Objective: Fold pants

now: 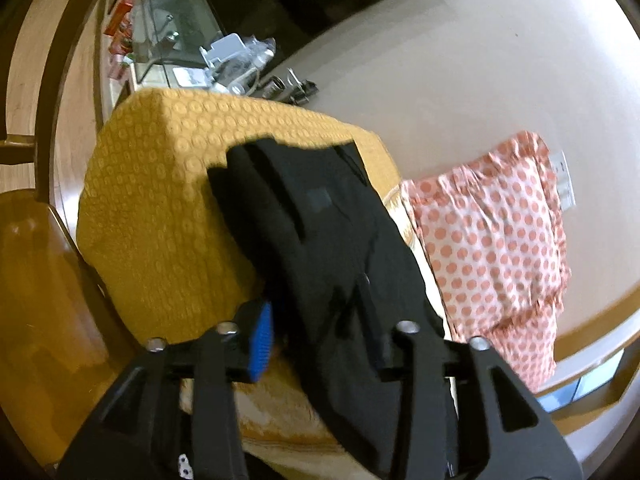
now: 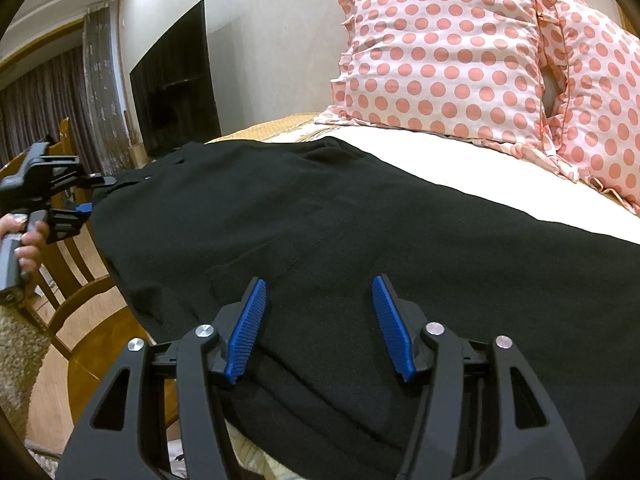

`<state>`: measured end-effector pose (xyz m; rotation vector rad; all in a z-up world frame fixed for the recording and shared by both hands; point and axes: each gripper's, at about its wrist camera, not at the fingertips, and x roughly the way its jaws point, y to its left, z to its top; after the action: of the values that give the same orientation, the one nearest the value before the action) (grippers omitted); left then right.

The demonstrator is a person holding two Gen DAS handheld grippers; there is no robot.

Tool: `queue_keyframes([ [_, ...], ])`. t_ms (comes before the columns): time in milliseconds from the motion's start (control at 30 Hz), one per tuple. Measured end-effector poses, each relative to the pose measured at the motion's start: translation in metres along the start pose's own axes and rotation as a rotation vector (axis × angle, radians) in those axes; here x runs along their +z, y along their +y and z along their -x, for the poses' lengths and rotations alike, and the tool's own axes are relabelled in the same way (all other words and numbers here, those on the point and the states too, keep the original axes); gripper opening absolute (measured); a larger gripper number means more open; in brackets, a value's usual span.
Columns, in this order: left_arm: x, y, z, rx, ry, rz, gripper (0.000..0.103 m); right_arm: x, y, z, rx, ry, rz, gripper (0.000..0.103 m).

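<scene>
The black pants lie spread across the bed. My right gripper is open, its blue pads just above the near part of the pants, holding nothing. My left gripper has pants fabric draped over and between its fingers; one blue pad shows, the other is hidden by cloth. In the right wrist view the left gripper sits at the far left edge of the pants, its fingers apart around the cloth edge.
Pink polka-dot pillows lie at the head of the bed. A yellow patterned bedspread covers the mattress. A wooden chair stands beside the bed. A dark TV hangs on the wall; a cluttered glass table stands beyond.
</scene>
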<state>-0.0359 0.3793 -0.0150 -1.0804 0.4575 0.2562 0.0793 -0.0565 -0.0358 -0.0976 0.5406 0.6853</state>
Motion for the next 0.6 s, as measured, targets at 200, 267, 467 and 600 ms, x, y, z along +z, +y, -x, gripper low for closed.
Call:
queue_keyframes([
  [200,0.009,-0.019,-0.006,0.073,-0.035,-0.091,0.010,-0.010,-0.012,0.026,0.059,-0.027,-0.035,0.071],
  [267,0.010,-0.031,-0.001,0.066,-0.041,-0.131,0.009,-0.013,-0.024,0.040,0.059,-0.047,-0.073,0.074],
  [467,-0.008,-0.111,0.012,0.081,-0.104,-0.382,0.009,-0.025,-0.068,0.081,-0.014,-0.109,-0.205,0.077],
  [600,-0.047,-0.184,0.007,0.040,-0.117,-0.587,0.009,-0.037,-0.087,0.103,-0.063,-0.138,-0.262,0.077],
])
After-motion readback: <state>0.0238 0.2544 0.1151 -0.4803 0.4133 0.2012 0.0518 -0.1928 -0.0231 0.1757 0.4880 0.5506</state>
